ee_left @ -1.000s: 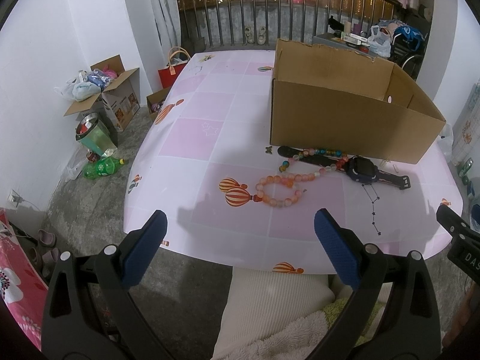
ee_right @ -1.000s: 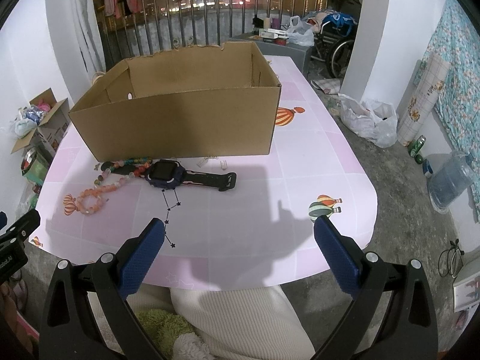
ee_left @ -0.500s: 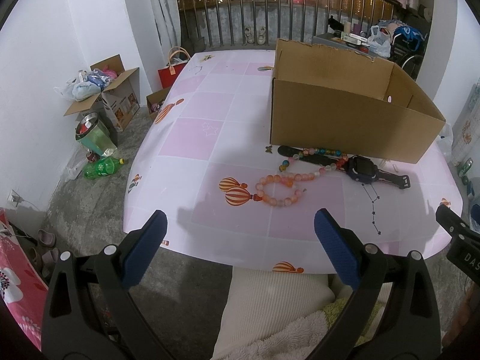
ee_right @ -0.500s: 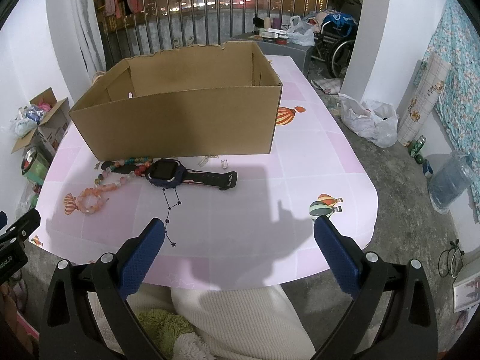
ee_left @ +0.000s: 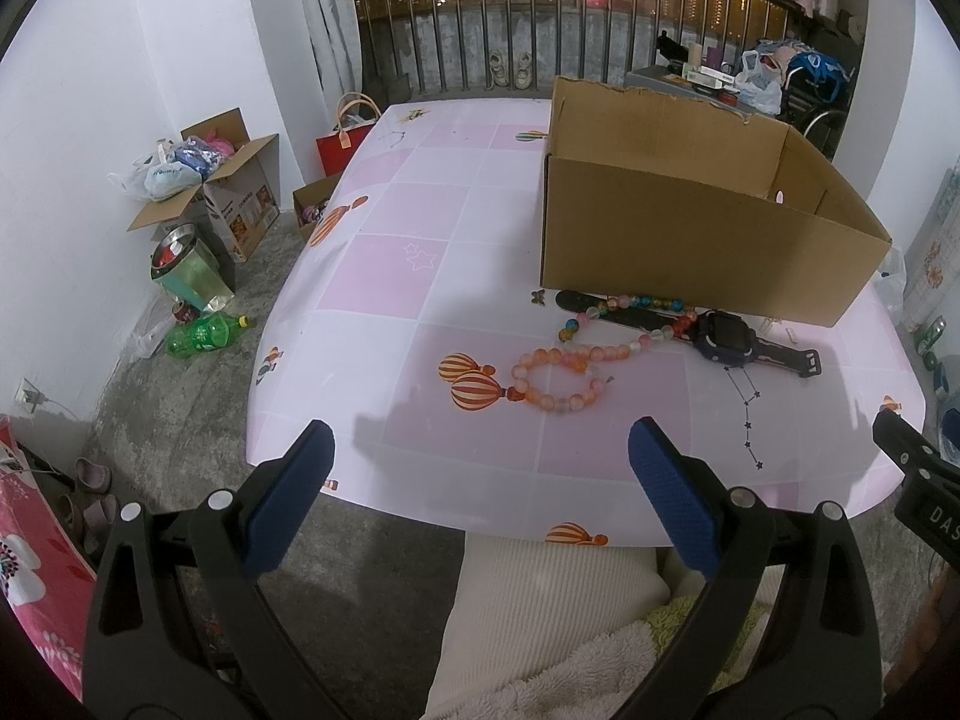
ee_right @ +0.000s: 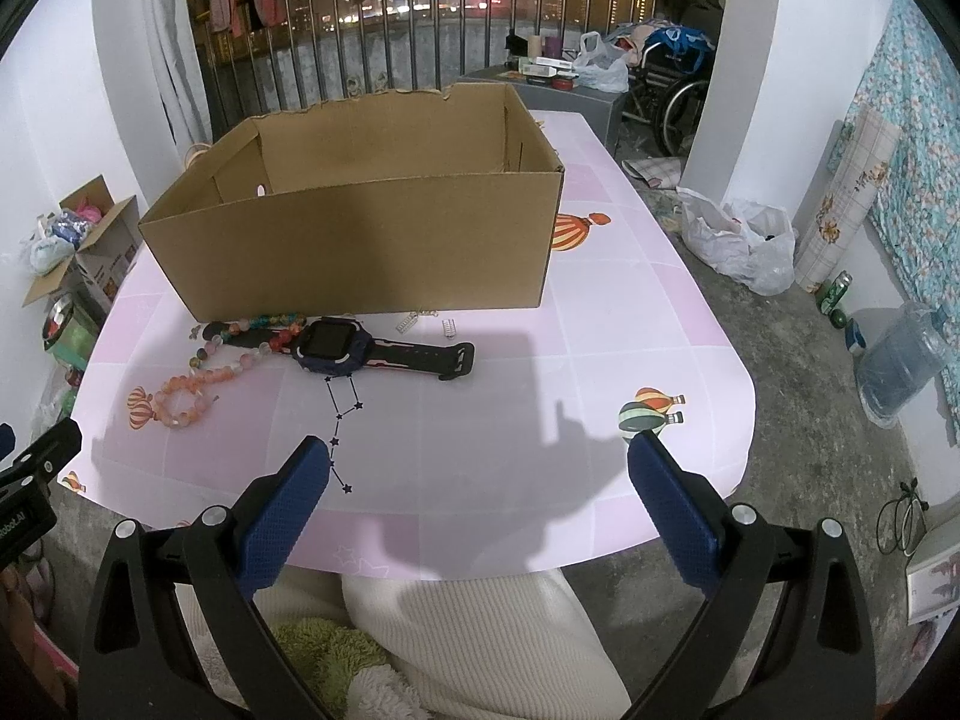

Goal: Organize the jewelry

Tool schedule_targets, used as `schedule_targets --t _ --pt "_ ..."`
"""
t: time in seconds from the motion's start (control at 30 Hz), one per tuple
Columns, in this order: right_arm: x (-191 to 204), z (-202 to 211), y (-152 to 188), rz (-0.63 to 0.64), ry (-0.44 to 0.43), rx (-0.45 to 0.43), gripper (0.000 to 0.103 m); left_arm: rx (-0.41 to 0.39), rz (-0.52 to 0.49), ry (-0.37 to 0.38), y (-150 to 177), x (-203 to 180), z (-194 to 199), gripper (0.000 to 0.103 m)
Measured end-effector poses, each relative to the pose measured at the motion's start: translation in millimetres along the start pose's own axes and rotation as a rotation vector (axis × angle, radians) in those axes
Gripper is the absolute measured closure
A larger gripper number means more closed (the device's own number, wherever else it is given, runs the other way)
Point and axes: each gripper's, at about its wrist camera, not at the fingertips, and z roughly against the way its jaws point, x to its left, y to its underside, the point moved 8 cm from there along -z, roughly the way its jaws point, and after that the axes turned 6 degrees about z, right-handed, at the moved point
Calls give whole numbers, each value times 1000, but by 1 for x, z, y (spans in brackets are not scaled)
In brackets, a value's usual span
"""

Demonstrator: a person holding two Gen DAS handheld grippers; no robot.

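Left gripper point(ee_left: 480, 462): spread wide and empty, hovering over the near edge of the desk point(ee_left: 372, 276), short of the jewelry.
Right gripper point(ee_right: 479, 468): also spread wide, holding nothing, above the near edge of the desk and off to the right of the jewelry.
Bead bracelet point(ee_left: 555, 378): orange and pink loop lying flat near a balloon print, closest to the left gripper.
Bead string point(ee_left: 636, 312): mixed colours, draped across the strap of the watch point(ee_left: 726, 333) — the two touch, so they may drag each other.
Box point(ee_left: 690, 228): open cardboard, upright just behind the jewelry; its inside floor is hidden from both views.
Step in hand: probably reaching for a first piece, nothing picked up yet.
Doing it well: take the loose bracelet first, coming down with one finger either side of the loop; lift slowly — beads slip — and clear the front wall of the box before letting go.
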Motion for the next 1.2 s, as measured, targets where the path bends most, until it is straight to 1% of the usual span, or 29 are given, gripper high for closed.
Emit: schedule_targets --t 0.43,0.73,0.8,0.87,0.93,1.03,1.13,1.2 --pt "1 -6 -2 1 -2 6 6 7 -15 0 1 -5 -6 8" --pt "3 -33 -3 40 -21 25 6 36 -36 -4 -1 -10 -33 8" --pt "5 -40 -6 45 -38 26 6 34 -45 -3 -3 -12 -39 8" --pt "6 -45 -9 42 -71 18 6 17 -55 24 -6 -16 -45 8" --pt "8 -48 -13 33 -103 0 6 -1 -73 92 -9 -22 -49 8" --pt "12 -52 -21 14 -165 -36 6 -19 -56 167 -14 -22 -53 8" --pt "19 -55 -26 19 -201 -62 6 -39 -31 214 -17 -20 -56 8" --pt "28 -55 -31 46 -224 -85 6 -42 -13 224 -19 -18 -58 8"
